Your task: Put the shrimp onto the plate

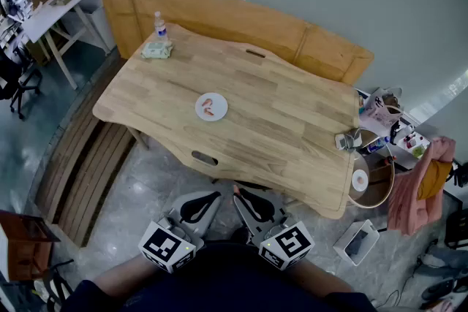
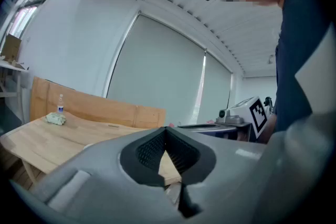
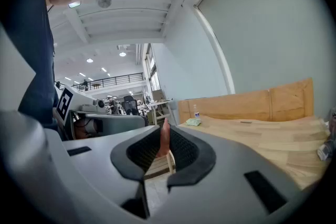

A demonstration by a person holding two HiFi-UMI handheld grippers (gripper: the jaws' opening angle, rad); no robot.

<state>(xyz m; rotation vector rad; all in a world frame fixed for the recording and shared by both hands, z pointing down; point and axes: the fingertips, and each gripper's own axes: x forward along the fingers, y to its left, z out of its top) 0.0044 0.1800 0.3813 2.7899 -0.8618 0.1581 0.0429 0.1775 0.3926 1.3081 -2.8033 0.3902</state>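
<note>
A small white plate [image 1: 211, 115] lies near the middle of the wooden table [image 1: 292, 120], with orange-pink shrimp [image 1: 209, 107] on it. Both grippers are held low in front of the person, short of the table's near edge. My right gripper [image 1: 236, 191] [image 3: 164, 132] is shut on a pink shrimp [image 3: 164, 139] that stands upright between its pads. My left gripper [image 1: 217, 194] [image 2: 166, 130] has its jaws meeting at the tip, and nothing shows between them. The plate is far ahead of both grippers.
A water bottle [image 1: 159, 24] and a pack of wipes [image 1: 156, 49] sit at the table's far left corner. A wooden bench back [image 1: 219, 14] runs behind the table, and a slatted bench [image 1: 84, 172] lies left. A round basket [image 1: 371, 183], pink cloth [image 1: 420, 186] and a floor box [image 1: 356, 241] stand right.
</note>
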